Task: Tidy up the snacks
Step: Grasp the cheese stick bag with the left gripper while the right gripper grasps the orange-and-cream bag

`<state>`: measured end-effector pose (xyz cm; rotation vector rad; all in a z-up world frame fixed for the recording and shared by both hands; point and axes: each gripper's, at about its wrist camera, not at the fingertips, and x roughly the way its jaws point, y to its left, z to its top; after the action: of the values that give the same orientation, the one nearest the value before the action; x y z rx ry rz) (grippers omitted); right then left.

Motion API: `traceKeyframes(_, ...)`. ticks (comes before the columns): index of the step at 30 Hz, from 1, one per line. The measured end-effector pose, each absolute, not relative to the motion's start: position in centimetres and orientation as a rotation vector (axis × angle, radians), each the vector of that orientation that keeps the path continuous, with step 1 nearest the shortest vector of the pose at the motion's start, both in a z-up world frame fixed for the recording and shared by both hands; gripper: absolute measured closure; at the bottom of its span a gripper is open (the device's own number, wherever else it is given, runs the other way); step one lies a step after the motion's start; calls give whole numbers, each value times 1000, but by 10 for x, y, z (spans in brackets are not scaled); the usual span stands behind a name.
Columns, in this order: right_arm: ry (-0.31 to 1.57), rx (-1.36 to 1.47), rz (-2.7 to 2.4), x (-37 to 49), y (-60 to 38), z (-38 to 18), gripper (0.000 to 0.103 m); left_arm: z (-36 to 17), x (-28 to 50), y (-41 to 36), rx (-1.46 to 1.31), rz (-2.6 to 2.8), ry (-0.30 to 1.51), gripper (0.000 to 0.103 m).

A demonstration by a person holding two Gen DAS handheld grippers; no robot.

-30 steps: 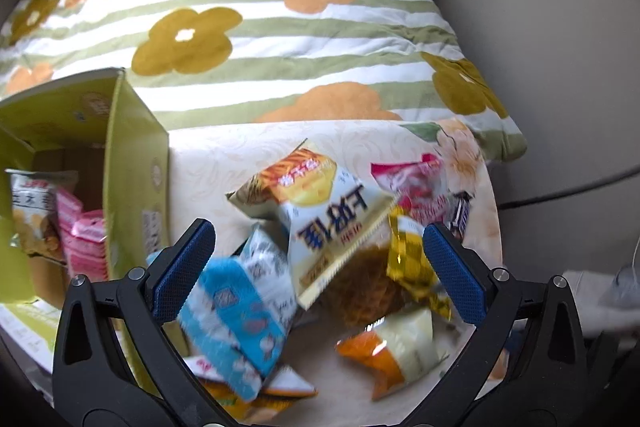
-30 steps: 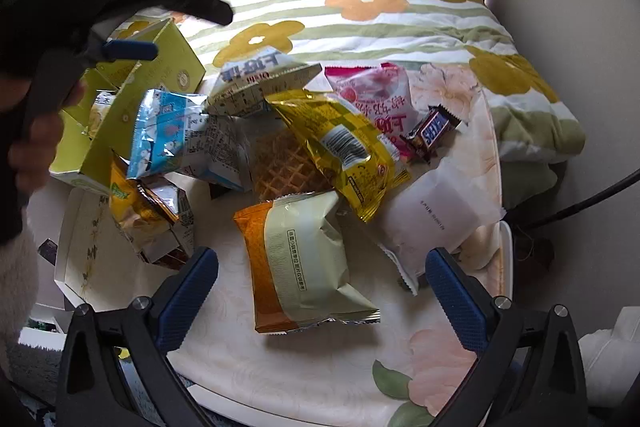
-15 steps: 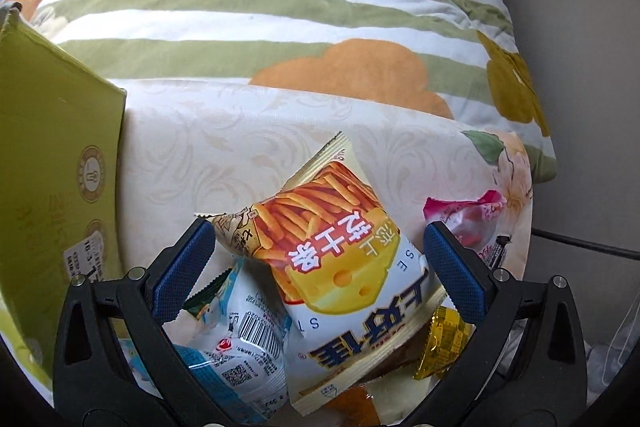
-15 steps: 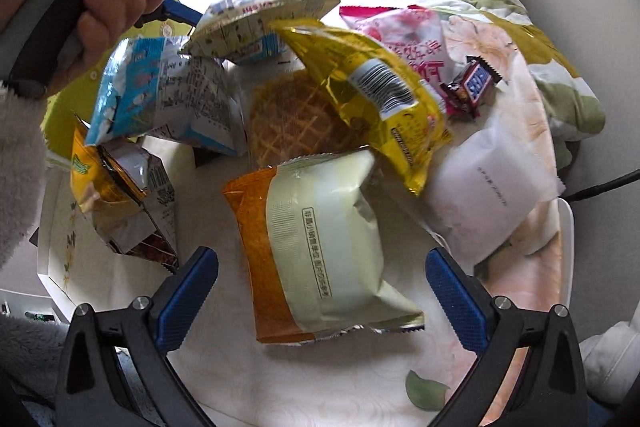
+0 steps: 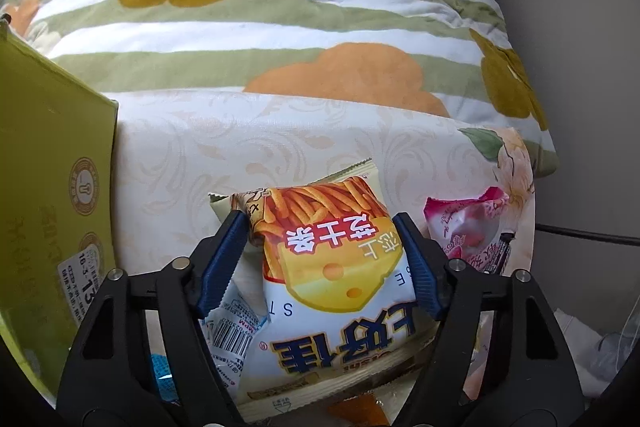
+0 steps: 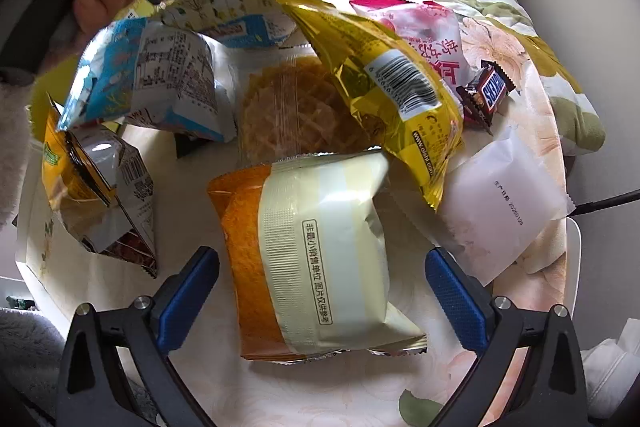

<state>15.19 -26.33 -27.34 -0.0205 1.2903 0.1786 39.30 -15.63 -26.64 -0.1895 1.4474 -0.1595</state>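
Note:
My left gripper (image 5: 320, 259) is shut on a cheese-stick snack bag (image 5: 324, 267), its blue pads pressing both sides. The same bag (image 6: 248, 3) shows at the top of the right wrist view, under the left hand. My right gripper (image 6: 320, 291) is open, straddling an orange and cream snack bag (image 6: 316, 259) that lies on the table. Around it lie a blue and white bag (image 6: 144, 79), a gold bag (image 6: 384, 87), a waffle pack (image 6: 296, 111), a pink bag (image 6: 424, 31), a Snickers bar (image 6: 484, 95) and a white packet (image 6: 504, 195).
A green cardboard box (image 5: 48, 211) stands at the left edge of the table. A flowered, striped quilt (image 5: 280, 7) lies behind the table. An orange and silver bag (image 6: 96, 195) lies at the table's left. A black cable (image 5: 584, 235) runs at the right.
My left gripper moved down over the cheese-stick bag and closed on it. My right gripper came closer to the orange and cream bag and stayed open.

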Motion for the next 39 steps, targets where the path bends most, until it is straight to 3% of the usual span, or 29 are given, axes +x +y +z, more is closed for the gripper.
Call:
traceKeyframes(10, 1318, -49, 180, 148, -253, -278, 36, -255, 384, -166, -175, -208, 1419, 50)
traceKeyframes(22, 1275, -10, 197, 130, -259, -261, 41, -229, 367, -163, -199, -223, 1369, 51)
traceKeyframes(39, 1092, -42, 302, 100, -256, -185, 41, -126, 311, -131, -232, -176, 1152, 51)
